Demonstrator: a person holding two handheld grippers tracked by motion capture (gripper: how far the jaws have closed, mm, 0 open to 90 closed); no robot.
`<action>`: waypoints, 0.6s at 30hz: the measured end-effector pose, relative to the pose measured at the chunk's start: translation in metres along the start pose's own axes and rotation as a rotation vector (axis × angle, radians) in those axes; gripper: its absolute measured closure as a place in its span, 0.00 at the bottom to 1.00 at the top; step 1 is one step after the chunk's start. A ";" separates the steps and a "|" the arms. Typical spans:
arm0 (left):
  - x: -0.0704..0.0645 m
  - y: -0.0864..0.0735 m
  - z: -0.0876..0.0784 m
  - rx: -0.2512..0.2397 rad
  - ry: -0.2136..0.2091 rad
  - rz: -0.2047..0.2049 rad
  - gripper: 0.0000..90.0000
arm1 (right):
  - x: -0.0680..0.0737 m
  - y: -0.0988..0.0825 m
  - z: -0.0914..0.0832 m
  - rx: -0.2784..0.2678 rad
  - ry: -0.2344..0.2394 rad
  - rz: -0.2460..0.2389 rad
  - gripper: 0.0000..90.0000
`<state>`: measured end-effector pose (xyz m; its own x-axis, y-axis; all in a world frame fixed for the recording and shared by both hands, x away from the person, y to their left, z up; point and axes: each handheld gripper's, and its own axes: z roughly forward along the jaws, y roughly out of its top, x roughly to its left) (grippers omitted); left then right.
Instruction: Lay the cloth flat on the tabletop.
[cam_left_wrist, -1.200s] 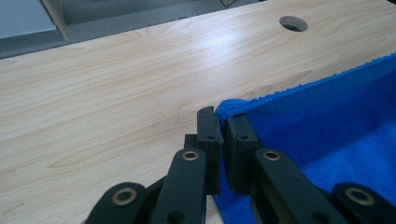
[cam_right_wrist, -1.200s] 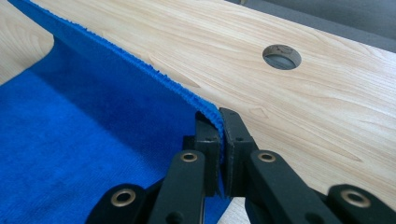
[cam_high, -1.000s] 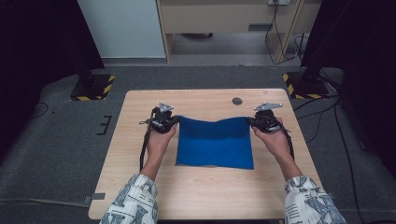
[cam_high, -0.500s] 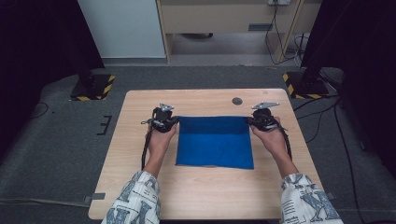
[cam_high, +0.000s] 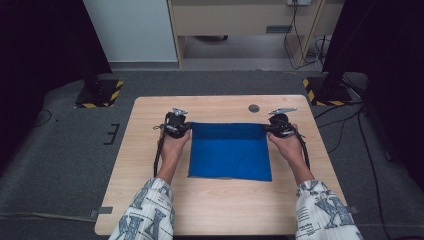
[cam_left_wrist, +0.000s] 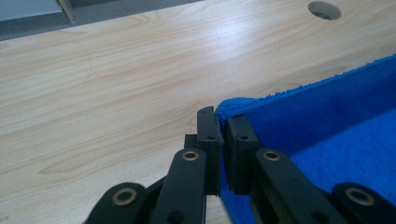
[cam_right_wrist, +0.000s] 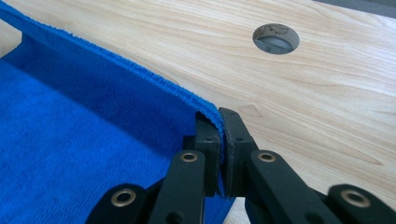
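Note:
A blue cloth (cam_high: 230, 152) lies on the wooden table (cam_high: 215, 210), its far edge lifted slightly and stretched between both grippers. My left gripper (cam_high: 186, 129) is shut on the cloth's far left corner; in the left gripper view the jaws pinch the blue cloth (cam_left_wrist: 327, 126) at that corner, left gripper (cam_left_wrist: 222, 122). My right gripper (cam_high: 267, 129) is shut on the far right corner; in the right gripper view the blue cloth (cam_right_wrist: 84, 135) edge runs into the closed jaws, right gripper (cam_right_wrist: 220, 116). The near half of the cloth rests flat on the table.
A round cable hole (cam_high: 254, 108) sits in the table just beyond the cloth, also seen as the hole (cam_right_wrist: 276, 38) and hole (cam_left_wrist: 324, 9). Yellow-black striped stand bases (cam_high: 97, 95) flank the table on the grey floor. A cabinet stands behind.
Both hands have drifted slightly away from the person and lower, pulling the cloth's far edge straighter and closer to the table. The sag in the middle has flattened.

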<state>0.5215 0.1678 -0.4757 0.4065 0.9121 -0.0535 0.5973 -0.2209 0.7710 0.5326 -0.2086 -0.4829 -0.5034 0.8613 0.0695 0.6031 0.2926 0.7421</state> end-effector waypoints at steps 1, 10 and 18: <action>0.001 0.000 0.002 0.007 -0.002 -0.002 0.95 | -0.001 0.001 0.001 0.003 0.002 0.005 0.97; 0.011 -0.001 0.013 0.012 -0.014 -0.025 0.88 | -0.005 0.009 0.016 0.026 -0.022 0.015 0.91; 0.019 0.003 0.017 -0.011 -0.001 -0.062 0.58 | -0.016 0.010 0.021 0.030 -0.079 0.054 0.62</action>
<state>0.5427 0.1787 -0.4856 0.3697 0.9236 -0.1014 0.6137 -0.1608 0.7730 0.5597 -0.2104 -0.4910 -0.4197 0.9060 0.0550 0.6467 0.2560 0.7185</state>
